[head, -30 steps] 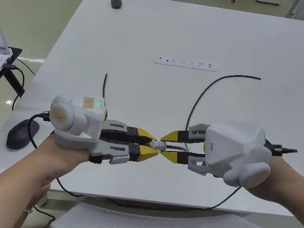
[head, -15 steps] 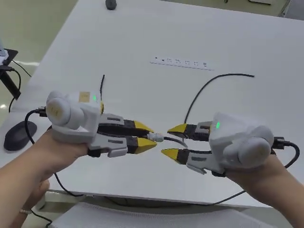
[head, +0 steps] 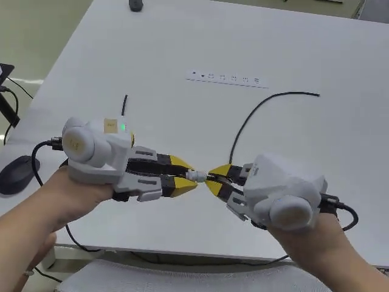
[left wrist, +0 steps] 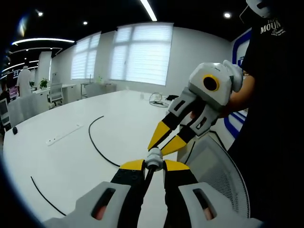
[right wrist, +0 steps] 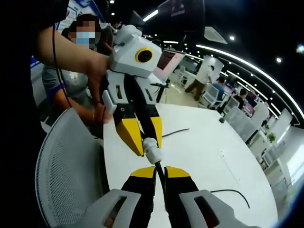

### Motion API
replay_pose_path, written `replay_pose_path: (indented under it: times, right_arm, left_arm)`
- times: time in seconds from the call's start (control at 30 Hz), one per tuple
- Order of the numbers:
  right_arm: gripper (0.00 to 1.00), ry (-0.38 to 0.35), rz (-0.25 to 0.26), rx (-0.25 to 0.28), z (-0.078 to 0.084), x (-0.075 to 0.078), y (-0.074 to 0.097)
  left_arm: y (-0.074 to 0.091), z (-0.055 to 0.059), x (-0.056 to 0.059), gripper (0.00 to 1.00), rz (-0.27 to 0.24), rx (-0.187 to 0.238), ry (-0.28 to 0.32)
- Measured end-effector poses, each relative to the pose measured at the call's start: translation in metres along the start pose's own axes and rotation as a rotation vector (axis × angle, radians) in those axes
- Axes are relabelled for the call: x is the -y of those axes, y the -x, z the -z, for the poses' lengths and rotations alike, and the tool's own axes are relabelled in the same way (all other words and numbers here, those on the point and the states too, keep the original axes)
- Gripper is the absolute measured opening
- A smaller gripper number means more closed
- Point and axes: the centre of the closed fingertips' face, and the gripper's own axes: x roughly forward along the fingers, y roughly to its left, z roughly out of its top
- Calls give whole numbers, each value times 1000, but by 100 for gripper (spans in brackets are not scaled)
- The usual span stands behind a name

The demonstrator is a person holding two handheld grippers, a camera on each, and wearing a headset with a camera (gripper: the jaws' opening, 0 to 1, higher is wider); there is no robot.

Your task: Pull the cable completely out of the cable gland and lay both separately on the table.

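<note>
White table [head: 285,42] below; cable gland [head: 193,176] clamped in left fingers [head: 178,162], cable [head: 241,131] clamped in right fingers [head: 220,171].

Left fingers [head: 181,187] hide part of the cable gland [head: 193,176].

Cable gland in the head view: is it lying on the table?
No, the cable gland is clamped between the fingers of the left gripper, held up off the table.

A white table [head: 292,36] stands beneath ceiling strip lights [left wrist: 149,9], near windows [left wrist: 142,54] with blinds.
</note>
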Motion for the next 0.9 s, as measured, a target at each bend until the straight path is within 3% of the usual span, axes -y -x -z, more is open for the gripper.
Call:
replay_pose_path:
  times: [0.2,0.33,0.43,0.9]
  right_arm:
    - [0,-8,54,-4,4,3,2]
    - [0,-41,43,-16,9,3,3]
    - [0,-141,36,-1,11,4,5]
    - [0,-228,36,-10,20,6,9]
  left_arm:
    - [-5,-2,0,15,-10,-11,-7]
    - [-9,1,2,15,-14,-27,-12]
    - [-10,1,2,15,-22,-28,-18]
    - [-15,-1,4,15,-58,-26,-22]
